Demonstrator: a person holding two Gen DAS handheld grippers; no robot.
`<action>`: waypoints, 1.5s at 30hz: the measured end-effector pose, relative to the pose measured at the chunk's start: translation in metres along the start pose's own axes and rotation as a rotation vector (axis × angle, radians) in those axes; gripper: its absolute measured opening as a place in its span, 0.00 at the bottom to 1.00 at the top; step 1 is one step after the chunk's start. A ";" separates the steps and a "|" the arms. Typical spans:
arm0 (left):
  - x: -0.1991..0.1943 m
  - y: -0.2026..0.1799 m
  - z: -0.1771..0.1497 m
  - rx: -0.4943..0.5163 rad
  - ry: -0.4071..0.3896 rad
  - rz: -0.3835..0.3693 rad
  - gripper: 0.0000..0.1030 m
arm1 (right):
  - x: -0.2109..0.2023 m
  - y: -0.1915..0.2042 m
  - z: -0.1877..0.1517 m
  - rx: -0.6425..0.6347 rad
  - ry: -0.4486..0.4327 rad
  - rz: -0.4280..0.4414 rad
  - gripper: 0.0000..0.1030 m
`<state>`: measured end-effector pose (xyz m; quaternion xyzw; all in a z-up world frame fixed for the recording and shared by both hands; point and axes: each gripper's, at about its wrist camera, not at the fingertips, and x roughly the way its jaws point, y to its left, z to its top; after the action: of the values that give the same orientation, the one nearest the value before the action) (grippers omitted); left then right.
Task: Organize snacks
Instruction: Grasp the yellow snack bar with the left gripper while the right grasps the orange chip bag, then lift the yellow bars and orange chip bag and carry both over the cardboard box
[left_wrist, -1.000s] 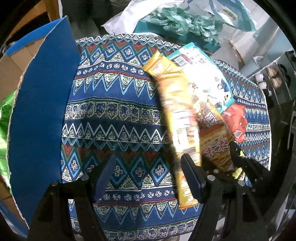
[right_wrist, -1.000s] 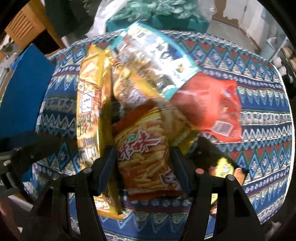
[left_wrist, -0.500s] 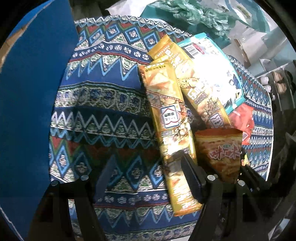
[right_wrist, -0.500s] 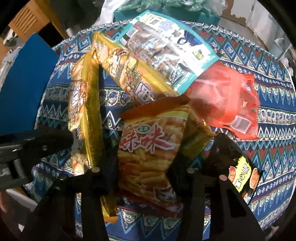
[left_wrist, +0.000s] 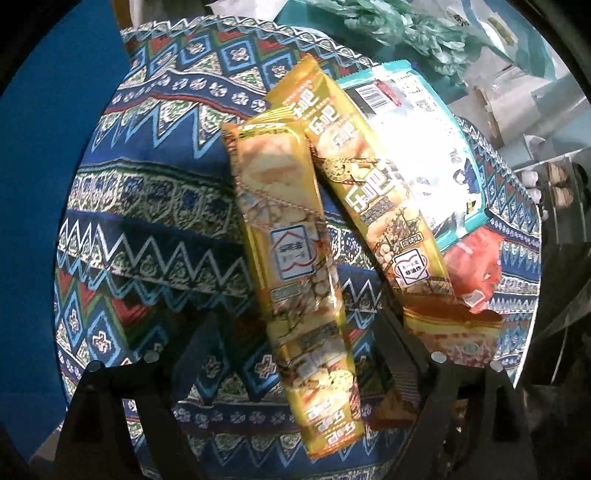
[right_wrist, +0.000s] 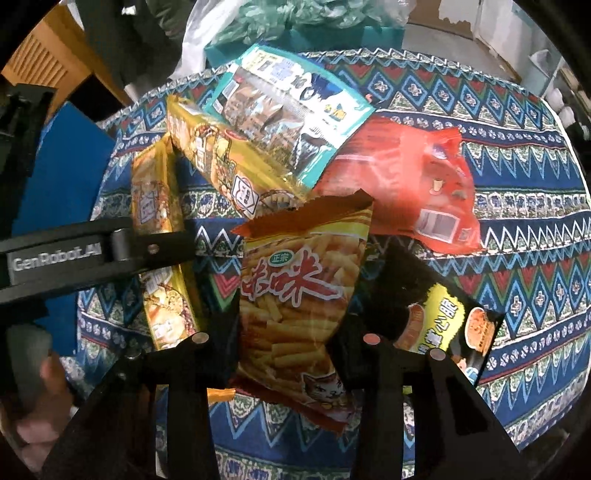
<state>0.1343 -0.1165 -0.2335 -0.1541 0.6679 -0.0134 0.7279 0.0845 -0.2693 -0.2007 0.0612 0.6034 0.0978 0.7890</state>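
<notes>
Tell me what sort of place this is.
Probably a lived-in room at home, not a shop. Snack packets lie loose on a round table under a patterned cloth, with plastic bags and a wooden piece of furniture behind it.

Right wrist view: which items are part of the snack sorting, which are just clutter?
Job:
orange fries bag, pinched by right gripper
two gold packs
teal bag
red bag
black pack

Lying about:
patterned cloth
blue board
green plastic

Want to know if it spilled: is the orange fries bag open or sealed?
Sealed: the orange fries bag has its top seam intact.
</notes>
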 end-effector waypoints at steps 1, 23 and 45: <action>0.000 0.000 0.000 0.004 -0.005 0.007 0.85 | -0.003 -0.001 -0.001 0.001 -0.002 0.003 0.38; -0.020 0.014 -0.010 0.090 -0.036 -0.004 0.31 | -0.024 0.019 0.003 -0.003 -0.040 0.024 0.38; -0.119 0.039 -0.050 0.204 -0.236 -0.003 0.31 | -0.074 0.084 0.001 -0.103 -0.144 0.081 0.38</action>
<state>0.0657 -0.0628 -0.1310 -0.0809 0.5727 -0.0643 0.8132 0.0598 -0.2049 -0.1130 0.0517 0.5362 0.1558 0.8280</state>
